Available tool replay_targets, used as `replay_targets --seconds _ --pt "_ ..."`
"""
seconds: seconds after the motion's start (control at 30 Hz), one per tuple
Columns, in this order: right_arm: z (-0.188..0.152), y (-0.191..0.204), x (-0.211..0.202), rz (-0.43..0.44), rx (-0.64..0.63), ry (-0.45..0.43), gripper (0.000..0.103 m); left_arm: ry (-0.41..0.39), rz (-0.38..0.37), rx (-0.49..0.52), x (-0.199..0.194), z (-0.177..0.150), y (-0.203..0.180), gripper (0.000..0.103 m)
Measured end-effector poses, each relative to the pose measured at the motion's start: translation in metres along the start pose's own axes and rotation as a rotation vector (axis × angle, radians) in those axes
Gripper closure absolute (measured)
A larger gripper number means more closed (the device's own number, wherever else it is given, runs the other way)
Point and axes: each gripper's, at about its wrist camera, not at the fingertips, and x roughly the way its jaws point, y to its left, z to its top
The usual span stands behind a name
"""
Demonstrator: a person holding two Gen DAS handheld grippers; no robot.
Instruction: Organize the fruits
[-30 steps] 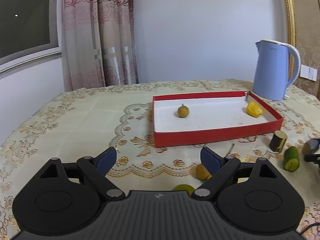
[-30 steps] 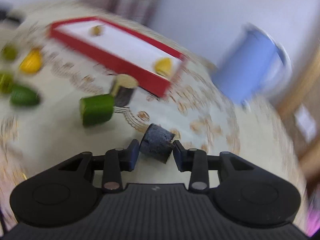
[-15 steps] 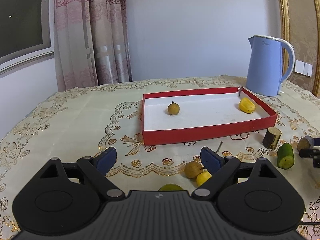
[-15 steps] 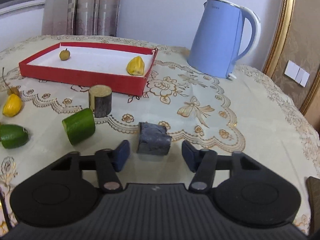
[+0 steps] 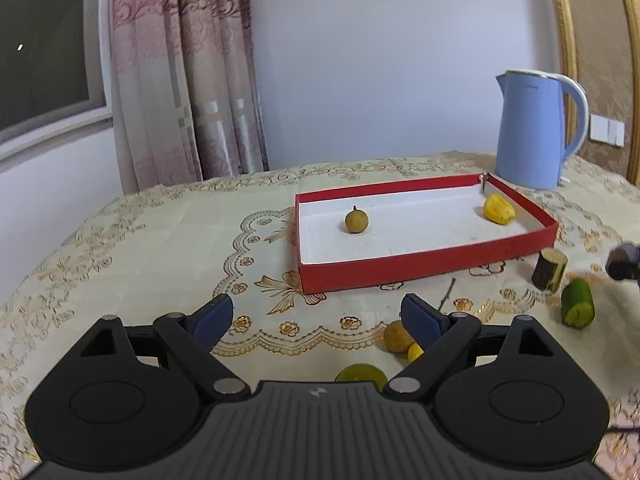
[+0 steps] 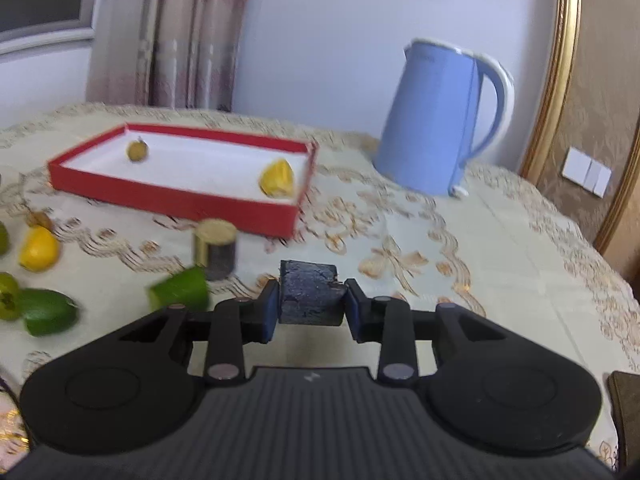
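Observation:
A red tray (image 5: 420,266) (image 6: 168,200) holds a brown round fruit (image 5: 356,220) (image 6: 137,151) and a yellow fruit (image 5: 498,210) (image 6: 277,178). My right gripper (image 6: 310,308) is shut on a dark purple-black chunk (image 6: 310,296) and holds it above the cloth, right of the tray; the chunk shows blurred at the left wrist view's right edge (image 5: 622,262). My left gripper (image 5: 316,316) is open and empty, in front of the tray. On the cloth lie a brown fruit (image 5: 396,336), a yellow fruit (image 6: 39,249), green pieces (image 5: 577,307) (image 6: 180,292) and a dark cylinder piece (image 5: 550,270) (image 6: 215,249).
A blue electric kettle (image 5: 532,130) (image 6: 436,120) stands behind the tray's right end. A green fruit (image 5: 360,372) lies just under my left gripper. More green fruits (image 6: 44,312) lie at the left. Curtains and a wall lie behind the table.
My right gripper has closed on the dark chunk and lifted it off the cloth. My left gripper stays open and has shifted its view only slightly.

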Motion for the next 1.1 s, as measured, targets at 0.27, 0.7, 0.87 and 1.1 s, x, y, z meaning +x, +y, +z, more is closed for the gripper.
replay_targets --seconds 0.27,0.7,0.87,1.1 --pt "0.0 0.012 -0.007 0.061 0.013 -0.025 0.071 0.053 0.034 -0.022 0.013 -0.008 0.0 0.012" --pt "-0.003 0.017 -0.01 0.099 0.023 -0.031 0.07 0.155 -0.128 -0.008 0.021 -0.019 -0.005 0.044" --pt "-0.003 0.014 -0.009 0.095 0.027 -0.033 0.07 0.168 -0.123 -0.011 0.026 -0.022 -0.004 0.044" --pt "-0.002 0.015 -0.01 0.099 0.026 -0.034 0.07 0.192 -0.14 0.009 0.032 -0.026 -0.01 0.056"
